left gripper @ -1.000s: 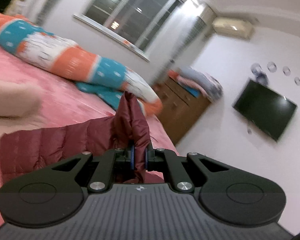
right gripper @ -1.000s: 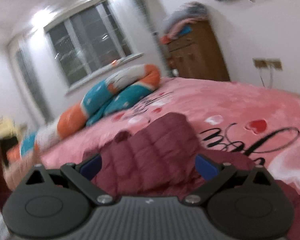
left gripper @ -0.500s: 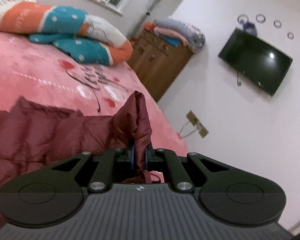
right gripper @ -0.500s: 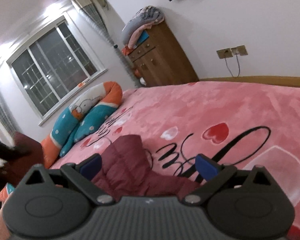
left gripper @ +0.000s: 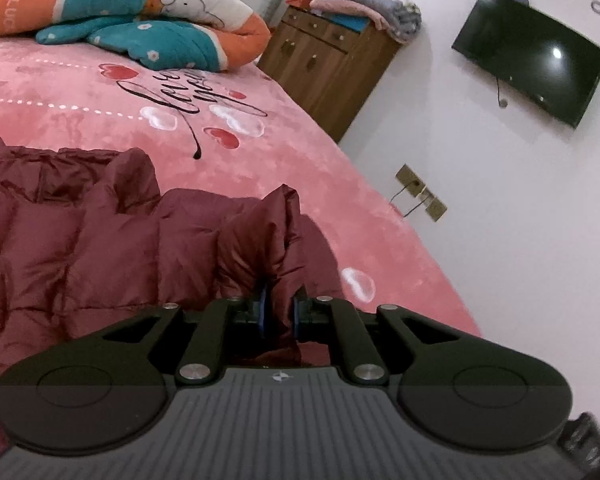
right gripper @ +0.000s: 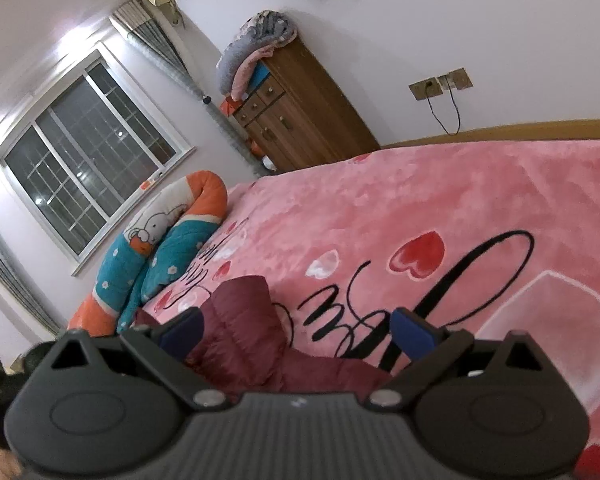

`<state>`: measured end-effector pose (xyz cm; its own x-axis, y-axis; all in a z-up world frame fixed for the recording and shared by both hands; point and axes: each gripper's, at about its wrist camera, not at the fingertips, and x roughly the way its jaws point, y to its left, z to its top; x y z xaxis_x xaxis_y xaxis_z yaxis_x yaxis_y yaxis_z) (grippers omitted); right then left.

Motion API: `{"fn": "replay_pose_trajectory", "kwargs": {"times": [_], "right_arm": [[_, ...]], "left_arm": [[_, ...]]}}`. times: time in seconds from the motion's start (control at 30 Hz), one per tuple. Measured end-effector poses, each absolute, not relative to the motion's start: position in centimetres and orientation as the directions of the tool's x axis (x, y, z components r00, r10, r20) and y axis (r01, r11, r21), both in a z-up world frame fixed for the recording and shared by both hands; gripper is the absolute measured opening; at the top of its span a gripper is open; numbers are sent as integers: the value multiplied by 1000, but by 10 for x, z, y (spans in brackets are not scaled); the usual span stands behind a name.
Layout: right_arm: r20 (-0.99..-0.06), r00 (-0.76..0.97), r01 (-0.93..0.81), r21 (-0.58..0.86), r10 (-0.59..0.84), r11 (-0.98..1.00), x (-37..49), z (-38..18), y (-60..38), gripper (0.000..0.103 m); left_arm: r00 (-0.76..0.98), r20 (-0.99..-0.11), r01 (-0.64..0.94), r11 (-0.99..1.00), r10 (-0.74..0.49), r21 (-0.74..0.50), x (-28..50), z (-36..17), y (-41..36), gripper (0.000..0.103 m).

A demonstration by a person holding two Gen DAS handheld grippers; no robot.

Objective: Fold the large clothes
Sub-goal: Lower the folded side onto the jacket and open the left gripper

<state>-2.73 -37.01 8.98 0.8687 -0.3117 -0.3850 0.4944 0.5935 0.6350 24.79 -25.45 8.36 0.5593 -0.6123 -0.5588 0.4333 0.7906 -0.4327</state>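
A maroon quilted jacket [left gripper: 100, 248] is laid out on the bed [left gripper: 100, 120], which is covered by a pink blanket printed with hearts and black script. In the left wrist view the garment is spread across the near left part of the blanket, its puffed panels creased and uneven. A raised fold of the jacket is pinched between the blue pads of the left hand-held gripper [left gripper: 279, 312]; the fingers are drawn close together on the cloth, and the fold is seen standing upright above them.

In the right wrist view the right hand-held gripper [right gripper: 296, 330] is seen with its blue-padded fingers [right gripper: 414, 332] spread wide apart, nothing being held between them. Part of the jacket [right gripper: 240, 320] is seen lying on the blanket between and beyond the spread fingers; whether the pads touch the fabric cannot be told from this angle.

A long orange, teal and white bolster pillow [left gripper: 148, 12] is observed at the far side of the bed, below a barred window [right gripper: 88, 152]. A wooden cabinet [left gripper: 328, 64] is placed against the wall beyond the bed, with folded blankets [left gripper: 368, 4] stacked on top. A dark television [left gripper: 532, 56] is mounted on the white wall.
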Motion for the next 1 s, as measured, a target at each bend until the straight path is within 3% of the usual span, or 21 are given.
{"fn": "replay_pose_trajectory", "kwargs": {"times": [0.07,0.2,0.37,0.53,0.8,1.0], "right_arm": [[-386,869,493,634,-308,595,-27,89,-369,99],[-381,875,483,636,-300,602,-26,89,-368,99],[-377,878,475,626,-293,618,-24,89,-364,99],[-370,887,455,601,-277,656,-20,91,-356,99],[-308,931,344,571,-194,745,-3,101,-329,99],[-284,954,239,535,-94,811,23,106,-303,99]], "left_arm": [[555,-564,443,791,-611,-421,252,88,-259,13],[559,-567,464,795,-604,-391,242,99,-259,46],[577,-543,479,792,-610,-379,231,115,-246,62],[619,-504,489,798,-603,-353,211,138,-208,67],[749,-527,363,914,-402,-181,176,115,-102,59],[776,-534,256,942,-334,-218,177,86,-62,59]]}}
